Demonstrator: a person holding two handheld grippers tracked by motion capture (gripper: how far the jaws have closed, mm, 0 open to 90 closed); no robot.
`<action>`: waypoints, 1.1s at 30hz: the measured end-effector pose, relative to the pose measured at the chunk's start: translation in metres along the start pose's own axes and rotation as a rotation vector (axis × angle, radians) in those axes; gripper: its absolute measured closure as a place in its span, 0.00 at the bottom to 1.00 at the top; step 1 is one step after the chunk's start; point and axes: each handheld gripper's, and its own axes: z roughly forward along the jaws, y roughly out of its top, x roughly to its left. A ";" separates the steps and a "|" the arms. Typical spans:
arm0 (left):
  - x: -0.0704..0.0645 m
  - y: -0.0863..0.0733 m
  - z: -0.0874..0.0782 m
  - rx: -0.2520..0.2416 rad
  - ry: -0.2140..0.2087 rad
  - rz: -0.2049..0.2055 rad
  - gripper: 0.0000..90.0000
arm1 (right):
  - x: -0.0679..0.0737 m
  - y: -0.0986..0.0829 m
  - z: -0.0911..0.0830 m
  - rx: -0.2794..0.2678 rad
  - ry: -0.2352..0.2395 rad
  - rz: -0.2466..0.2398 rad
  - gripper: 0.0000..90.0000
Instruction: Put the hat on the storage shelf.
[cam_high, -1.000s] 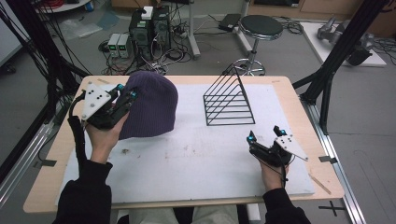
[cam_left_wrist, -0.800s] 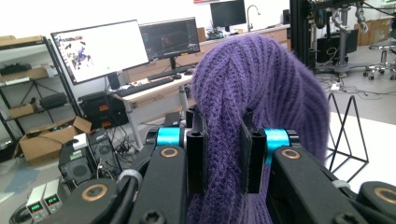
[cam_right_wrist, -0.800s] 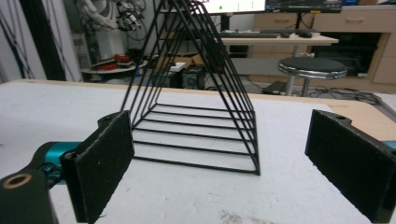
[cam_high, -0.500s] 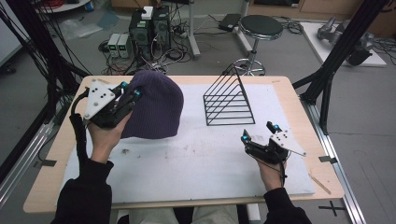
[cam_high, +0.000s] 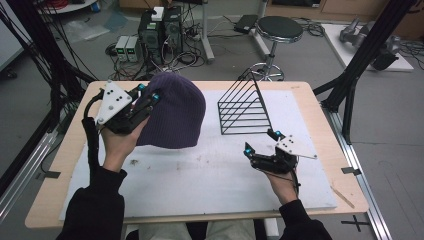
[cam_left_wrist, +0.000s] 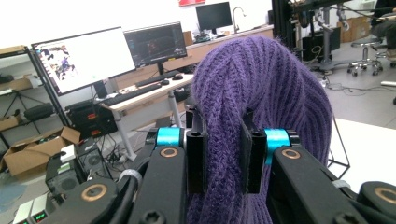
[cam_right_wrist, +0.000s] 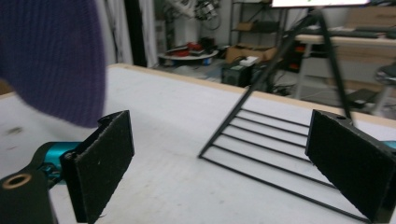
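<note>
Since a second ago the right gripper (cam_high: 261, 143) has crept inward toward the rack (cam_high: 246, 108), while our left gripper (cam_high: 147, 95) keeps its jaws pinched on a fold of the purple hat (cam_high: 174, 112), lifted at the table's left. We reckon that thin pinch could slip and drop it. Crown points away and up; long axis runs brim to crown. Right jaws gape wide, empty.

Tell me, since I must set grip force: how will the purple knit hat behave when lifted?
The purple knit hat is probably soft and floppy: its ribbed knit bunches between the left gripper's shut jaws. In the high view it droops from that pinch toward the white mat, so it will likely sag. It seems light, unlikely to slip.
</note>
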 end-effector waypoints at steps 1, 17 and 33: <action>-0.001 0.001 0.001 0.000 -0.007 -0.002 0.85 | 0.003 0.002 0.006 0.038 0.047 -0.006 0.08; -0.018 0.028 0.018 -0.028 -0.059 0.026 0.85 | 0.028 0.024 0.043 0.082 0.204 -0.001 0.08; -0.033 0.033 0.025 -0.045 -0.098 0.027 0.84 | 0.048 0.030 0.077 0.082 0.288 0.074 0.12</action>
